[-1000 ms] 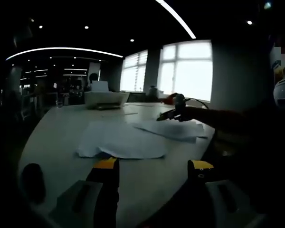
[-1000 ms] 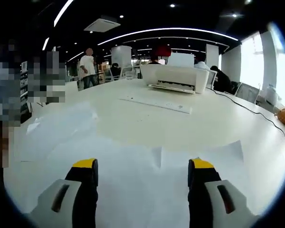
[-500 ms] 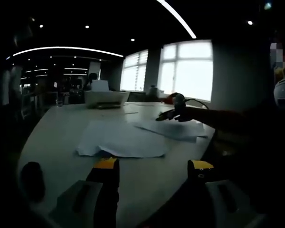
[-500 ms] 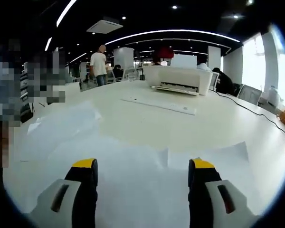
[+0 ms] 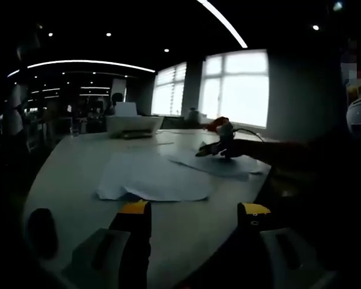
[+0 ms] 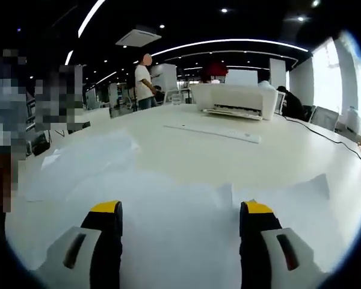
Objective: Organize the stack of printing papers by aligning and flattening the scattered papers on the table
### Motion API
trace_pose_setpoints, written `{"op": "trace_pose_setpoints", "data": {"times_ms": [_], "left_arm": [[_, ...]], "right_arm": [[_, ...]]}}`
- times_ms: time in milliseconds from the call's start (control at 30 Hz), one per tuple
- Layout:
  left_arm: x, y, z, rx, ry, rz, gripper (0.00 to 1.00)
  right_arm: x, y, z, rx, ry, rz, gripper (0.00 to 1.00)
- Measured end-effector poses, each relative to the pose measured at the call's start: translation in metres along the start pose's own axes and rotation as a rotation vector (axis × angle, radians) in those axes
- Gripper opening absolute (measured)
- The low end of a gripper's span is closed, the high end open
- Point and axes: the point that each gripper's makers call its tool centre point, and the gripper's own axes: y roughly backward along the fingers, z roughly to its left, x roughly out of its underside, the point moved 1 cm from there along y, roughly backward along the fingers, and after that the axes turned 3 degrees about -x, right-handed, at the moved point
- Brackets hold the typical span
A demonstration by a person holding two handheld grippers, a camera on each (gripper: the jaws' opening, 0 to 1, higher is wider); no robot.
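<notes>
Papers (image 6: 168,198) lie loose across the table (image 6: 289,150), nothing squared up yet. Both the left gripper (image 5: 192,211) and right gripper (image 6: 180,211) have jaws apart, holding nothing. Right one probably hovers low over the sheets, so next it needs to nudge edges together.

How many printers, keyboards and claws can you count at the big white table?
printer: 1
keyboard: 1
claws: 2, the left claw and the right claw, both open
Total: 4

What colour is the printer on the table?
White; the printer shows best in the right gripper view.
</notes>
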Motion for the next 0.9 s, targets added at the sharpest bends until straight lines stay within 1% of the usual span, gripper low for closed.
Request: {"op": "trace_pose_setpoints", "data": {"times_ms": [133, 167, 300, 400, 467, 633, 833, 867, 900], "left_arm": [[0.0001, -0.0012, -0.0017, 0.003, -0.002, 0.004, 0.61], [-0.0005, -0.0012, -0.0019, 0.003, -0.003, 0.002, 0.61], [-0.0010, -0.0014, -0.0031, 0.005, -0.005, 0.001, 0.61], [-0.0007, -0.0015, -0.0053, 0.010, -0.007, 0.002, 0.61], [-0.0005, -0.0010, -0.0063, 0.013, -0.010, 0.002, 0.61], [0.0006, 0.0012, -0.0059, 0.010, -0.009, 0.002, 0.61], [0.0010, 0.0010, -0.0060, 0.013, -0.012, 0.005, 0.61], [0.0005, 0.0008, -0.0060, 0.015, -0.014, 0.004, 0.61], [0.0004, 0.0007, -0.0059, 0.015, -0.014, 0.003, 0.60]], "right_arm": [[0.0039, -0.0009, -0.0007, 0.006, 0.025, 0.003, 0.74], [0.0049, -0.0011, -0.0025, 0.012, 0.044, -0.003, 0.73], [0.0058, -0.0019, -0.0022, 0.004, 0.047, -0.037, 0.71], [0.0041, -0.0026, 0.0013, -0.012, 0.055, -0.048, 0.67], [0.0038, -0.0024, 0.0018, -0.012, 0.056, -0.051, 0.66], [0.0034, -0.0019, 0.0065, -0.029, 0.059, -0.052, 0.56], [0.0024, -0.0014, 0.0035, -0.014, 0.046, -0.054, 0.47], [0.0025, -0.0008, 0.0026, -0.008, 0.043, -0.051, 0.43], [0.0028, -0.0004, 0.0021, -0.005, 0.041, -0.049, 0.37]]}}
